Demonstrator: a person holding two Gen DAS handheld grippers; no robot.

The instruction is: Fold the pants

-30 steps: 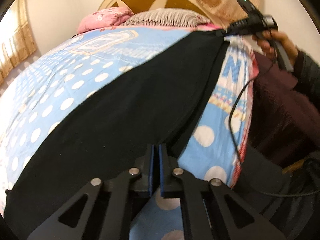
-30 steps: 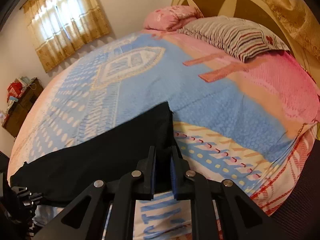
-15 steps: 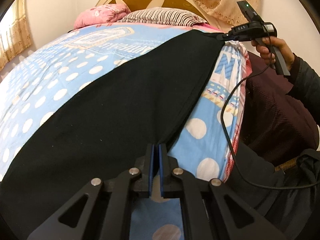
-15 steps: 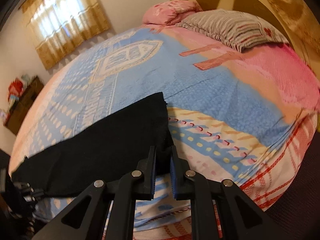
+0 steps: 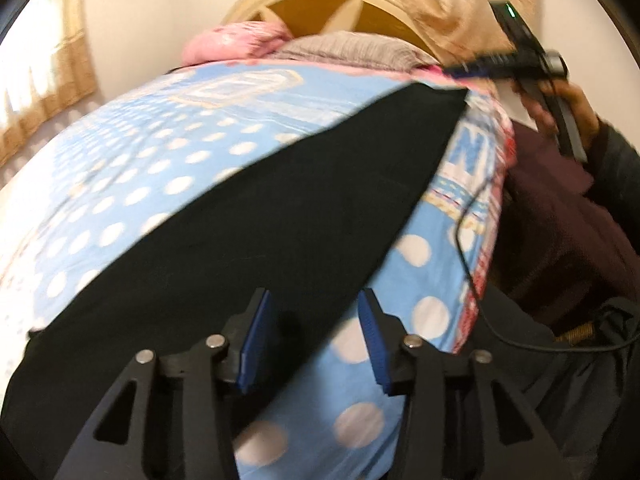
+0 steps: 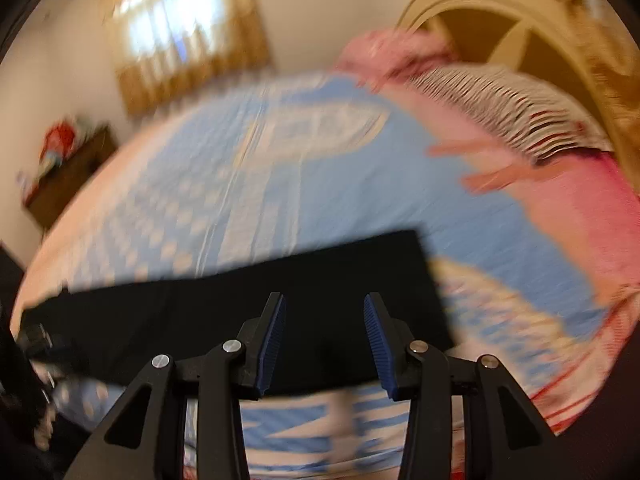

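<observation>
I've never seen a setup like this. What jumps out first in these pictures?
A long strip of black pants lies flat across a bright blue bedspread dotted with white, running along the near edge of the bed. In front of each camera stands a black claw with blue pads: the left claw and the right claw have both just been opening, with the cloth no longer pinched. A striped pillow rests by the arched headboard.

Both grippers, L (image 5: 314,336) & R (image 6: 324,340): jaws just opened, off black pants (image 5: 280,208).
</observation>
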